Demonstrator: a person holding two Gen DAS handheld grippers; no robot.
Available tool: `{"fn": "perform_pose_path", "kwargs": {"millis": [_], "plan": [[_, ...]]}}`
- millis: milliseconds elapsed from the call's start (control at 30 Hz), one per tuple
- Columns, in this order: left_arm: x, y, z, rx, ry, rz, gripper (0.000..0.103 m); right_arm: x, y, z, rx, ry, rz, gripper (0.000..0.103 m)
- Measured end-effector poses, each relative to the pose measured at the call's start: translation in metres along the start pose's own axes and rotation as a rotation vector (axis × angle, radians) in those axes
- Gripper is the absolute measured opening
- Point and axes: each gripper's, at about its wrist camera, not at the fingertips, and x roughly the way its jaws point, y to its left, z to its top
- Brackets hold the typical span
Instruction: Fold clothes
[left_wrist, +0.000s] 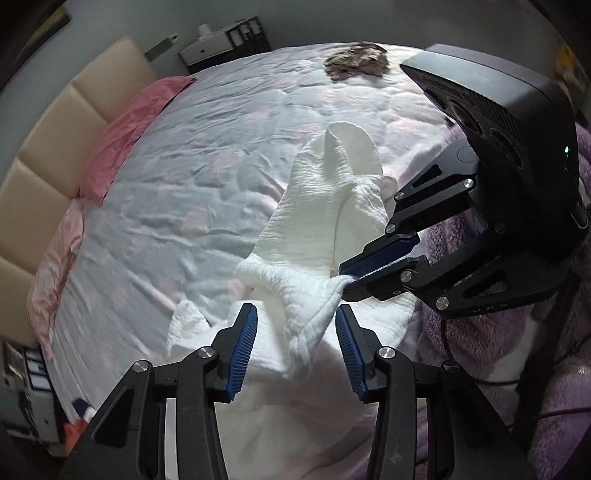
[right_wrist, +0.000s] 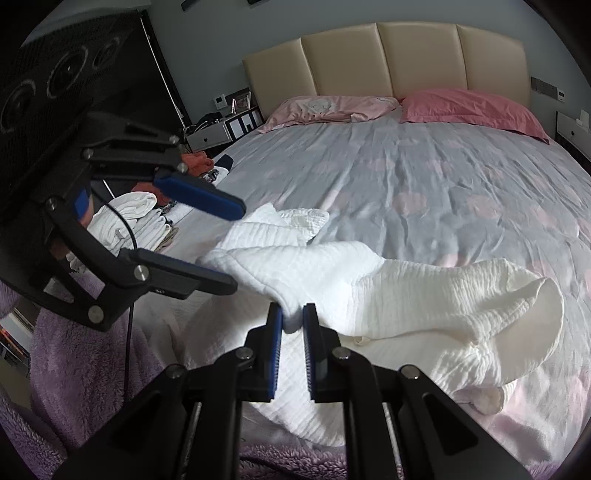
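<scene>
Garment on bed: right gripper pinches its edge; left gripper spread wide, straddling a fold at 6 o'clock.

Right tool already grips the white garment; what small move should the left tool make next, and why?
Probably close the left tool on the fold between its blue pads. It is open around a ridge of the white garment, while the right tool is shut on an edge, so a second grip would let both spread it.
</scene>
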Motion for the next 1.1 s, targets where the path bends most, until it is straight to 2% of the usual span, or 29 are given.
{"fn": "perform_pose_path", "kwargs": {"millis": [233,300,367,400,500,667,833,1033,1100], "plan": [[0.026,-0.007,0.016,0.175,0.107,-0.049,0.045,-0.006,-0.002,-0.001,0.013,-0.026,0.026,0.011],[0.033,-0.009,0.021,0.222,0.137,-0.065,0.035,-0.007,-0.003,-0.002,0.019,-0.031,0.033,0.011],[0.039,-0.01,0.025,0.258,0.159,-0.074,0.031,-0.007,-0.005,-0.001,0.031,-0.03,0.038,0.011],[0.04,-0.01,0.026,0.26,0.16,-0.075,0.024,-0.006,-0.007,-0.001,0.041,-0.031,0.042,0.011],[0.042,-0.008,0.029,0.234,0.166,-0.068,0.017,-0.006,-0.013,0.0,0.067,-0.034,0.051,0.011],[0.038,0.003,0.024,0.101,0.135,-0.053,0.012,-0.006,-0.017,0.0,0.091,-0.038,0.058,0.014],[0.036,0.028,-0.002,-0.119,0.115,0.035,0.011,-0.009,-0.028,0.0,0.16,-0.039,0.043,0.014],[0.031,0.073,-0.061,-0.494,0.072,0.13,0.01,-0.023,-0.054,0.008,0.262,-0.013,0.002,0.014],[0.027,0.087,-0.081,-0.608,0.044,0.146,0.01,-0.034,-0.064,0.017,0.234,0.008,-0.046,0.014]]}}
